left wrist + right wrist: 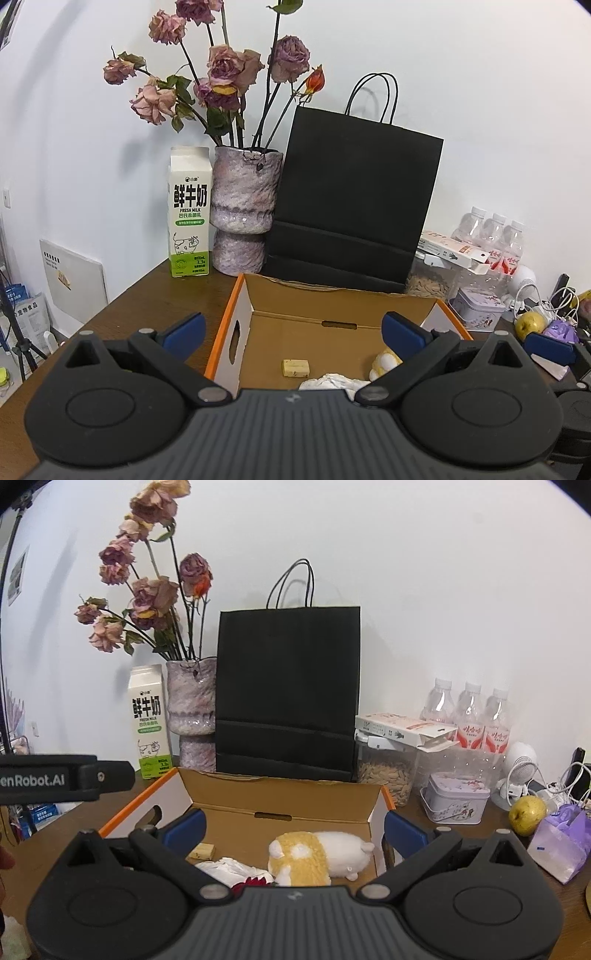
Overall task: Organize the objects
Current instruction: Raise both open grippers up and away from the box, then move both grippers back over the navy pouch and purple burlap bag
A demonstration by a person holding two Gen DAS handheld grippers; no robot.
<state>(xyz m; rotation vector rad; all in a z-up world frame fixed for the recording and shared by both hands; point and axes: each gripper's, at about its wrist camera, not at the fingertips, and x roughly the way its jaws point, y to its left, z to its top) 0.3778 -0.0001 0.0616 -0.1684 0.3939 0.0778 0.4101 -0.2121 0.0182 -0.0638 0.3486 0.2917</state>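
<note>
I've got both claws hanging over the near edge of the cardboard box [295, 805] w/ orange rim, which sits on the brown table [155, 295]. My left gripper [293, 330] is spread wide, nothing between its blue pads; same for my right gripper [293, 829], wide apart and holding nothing. Inside the box: a yellow-and-white plush toy [314, 856] lying on its side toward the right wall, a small tan block [201, 851] on the floor nearer the left, crumpled white paper [229, 871] at the near edge, and something red [255, 882] just beside the paper, can't tell what. Behind the box stands a black paper bag [288, 690], w/ a vase of dried roses [192, 712] and a milk carton [149, 723] to its left. Right of the box: a seed jar [386, 775], a tin [456, 803], water bottles [469, 716], a yellow fruit [526, 814], and a purple bag [561, 843].
</note>
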